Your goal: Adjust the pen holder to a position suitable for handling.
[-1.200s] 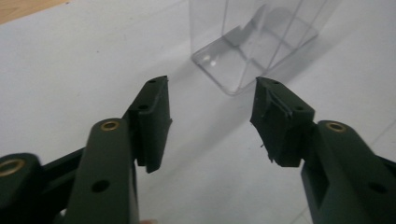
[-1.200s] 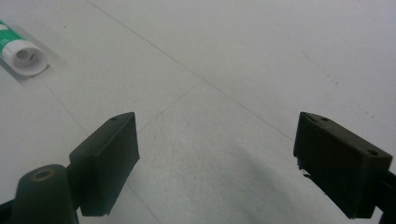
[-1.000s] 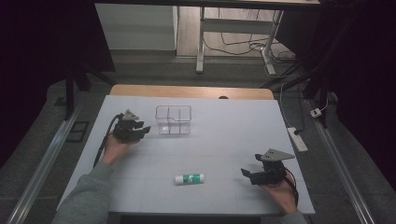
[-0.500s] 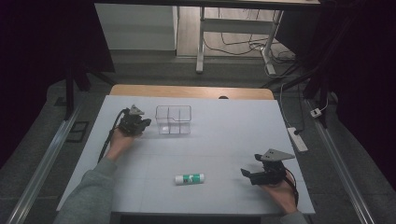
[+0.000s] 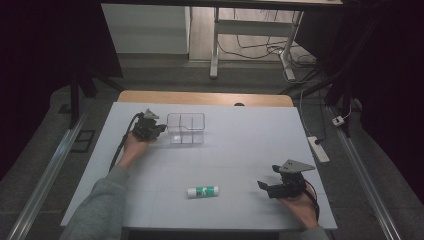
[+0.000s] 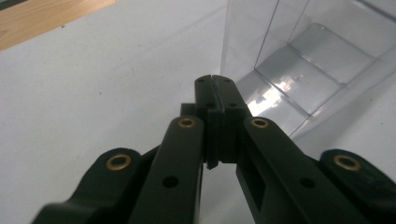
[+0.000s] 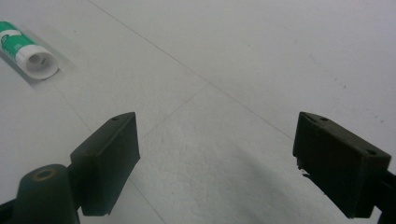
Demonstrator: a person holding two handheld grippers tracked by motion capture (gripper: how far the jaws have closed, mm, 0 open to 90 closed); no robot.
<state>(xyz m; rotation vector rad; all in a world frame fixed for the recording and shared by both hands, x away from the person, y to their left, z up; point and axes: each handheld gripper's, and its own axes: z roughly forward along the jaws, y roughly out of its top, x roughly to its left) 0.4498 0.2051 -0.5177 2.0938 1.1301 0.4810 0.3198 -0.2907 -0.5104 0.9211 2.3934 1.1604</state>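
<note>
Your left claw (image 5: 150, 127) has slid closer to the clear box (image 5: 186, 128) since a moment ago, and now it sits just beside the box's left wall. Its two jaws are pressed tight together with nothing between them. Your right claw (image 5: 270, 187) has stayed near the right side of the white surface (image 5: 240, 145). Its jaws are spread wide apart. The green and white tube (image 5: 202, 191) lies flat on the surface, to the left of your right claw.
</note>
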